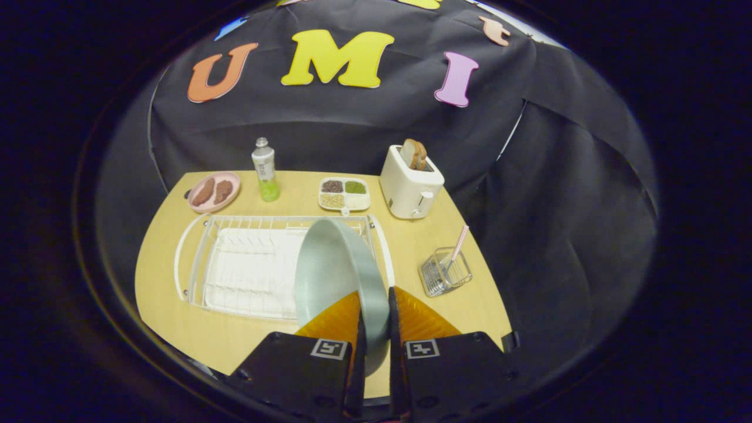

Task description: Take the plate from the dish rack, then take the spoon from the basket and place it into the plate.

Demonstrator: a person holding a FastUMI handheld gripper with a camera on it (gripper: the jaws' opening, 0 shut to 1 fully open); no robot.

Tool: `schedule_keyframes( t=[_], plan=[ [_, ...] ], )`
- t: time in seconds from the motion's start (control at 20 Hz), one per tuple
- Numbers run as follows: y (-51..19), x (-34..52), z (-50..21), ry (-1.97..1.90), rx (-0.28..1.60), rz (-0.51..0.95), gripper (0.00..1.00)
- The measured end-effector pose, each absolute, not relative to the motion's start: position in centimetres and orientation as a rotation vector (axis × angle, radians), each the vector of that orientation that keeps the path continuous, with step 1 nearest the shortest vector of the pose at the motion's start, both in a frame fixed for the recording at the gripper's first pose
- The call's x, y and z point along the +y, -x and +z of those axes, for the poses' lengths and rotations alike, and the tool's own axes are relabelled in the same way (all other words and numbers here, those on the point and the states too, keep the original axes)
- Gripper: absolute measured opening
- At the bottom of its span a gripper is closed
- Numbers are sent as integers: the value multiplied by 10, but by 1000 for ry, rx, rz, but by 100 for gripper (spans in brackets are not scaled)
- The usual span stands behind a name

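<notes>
My gripper (374, 296) is shut on the rim of a pale grey-green plate (332, 267), which stands on edge between the two orange fingers (338, 320). The plate hangs above the right part of the white wire dish rack (235, 276), whose white tray lies bare to the left. Right of the rack and ahead of my right finger stands a small wire basket (445, 274). A spoon with a pink checked handle (458, 244) leans out of that basket.
Along the far side of the wooden table (200, 335) stand a pink plate with brown food (214, 191), a bottle with green liquid (265, 170), a divided tray of grains (344, 194) and a white toaster with bread (410, 182). Bare table lies between rack and basket.
</notes>
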State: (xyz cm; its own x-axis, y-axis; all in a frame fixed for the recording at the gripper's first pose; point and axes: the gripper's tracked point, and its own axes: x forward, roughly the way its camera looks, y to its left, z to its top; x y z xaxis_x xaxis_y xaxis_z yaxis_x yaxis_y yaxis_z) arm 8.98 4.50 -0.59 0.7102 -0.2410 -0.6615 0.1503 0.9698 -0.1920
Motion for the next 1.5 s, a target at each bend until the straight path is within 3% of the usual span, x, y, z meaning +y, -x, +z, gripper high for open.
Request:
schedule_keyframes(
  t=[0.25, 0.5, 0.85, 1.05, 1.3, 1.45, 1.5],
  plan=[
    [-42, 49, -70, -45, 785, 13, 22],
    [-18, 51, -159, -161, 859, 120, 22],
    [-35, 22, -212, -178, 778, 83, 22],
    [-44, 4, -235, -128, 727, 56, 17],
    [-49, -2, -221, -155, 642, 102, 17],
    [-50, -11, -202, -142, 549, 107, 27],
    [-51, -15, -195, -136, 514, 107, 36]
  ],
)
